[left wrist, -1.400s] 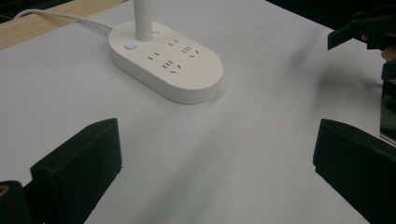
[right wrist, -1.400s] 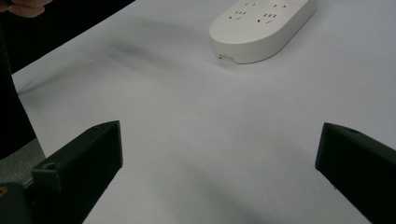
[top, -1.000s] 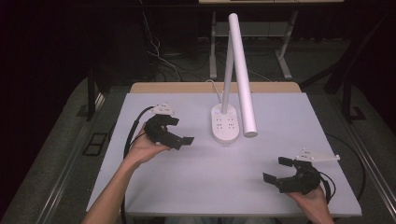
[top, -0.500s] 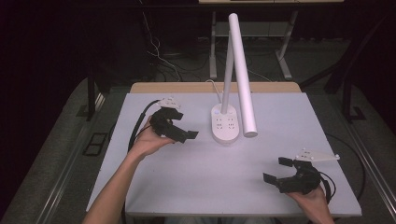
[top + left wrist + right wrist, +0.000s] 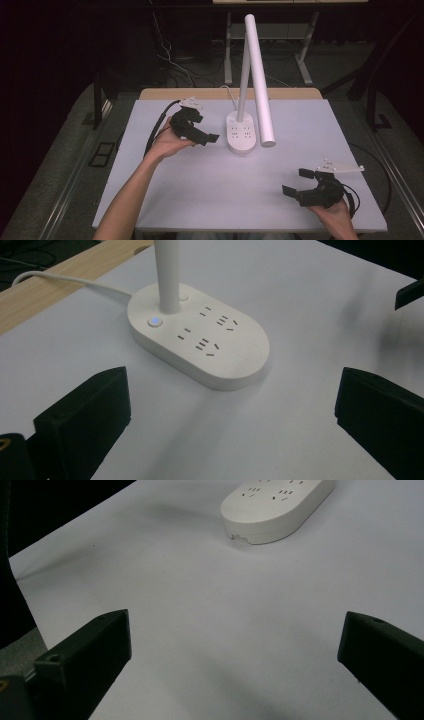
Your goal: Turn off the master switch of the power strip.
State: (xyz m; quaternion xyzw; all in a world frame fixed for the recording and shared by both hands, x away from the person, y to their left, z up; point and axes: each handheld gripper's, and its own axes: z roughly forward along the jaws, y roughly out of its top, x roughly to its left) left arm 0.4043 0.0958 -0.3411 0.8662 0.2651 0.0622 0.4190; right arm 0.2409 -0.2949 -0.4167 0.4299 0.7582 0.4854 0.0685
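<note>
Currently noted: lamp base (image 5: 242, 133), white and oval, standing on table (image 5: 200, 190) toward the far middle. Sockets on top; small button (image 5: 155, 321) lit blue beside the stem (image 5: 167, 275). White cord (image 5: 65, 281) running off the base toward the wooden far edge. Tube head (image 5: 260, 85) slanting down over the base's right end.

Left claw (image 5: 209, 138) just left of the base, near it but apart; jaws spread wide, nothing between them; base seen ahead between the jaws in the left gripper view. Held in left hand (image 5: 167, 142).

Right claw (image 5: 299, 182) well apart from the base, toward the near right of it; jaws spread, empty, pointing toward the base. Held in right hand (image 5: 332, 212) at the near edge.
</note>
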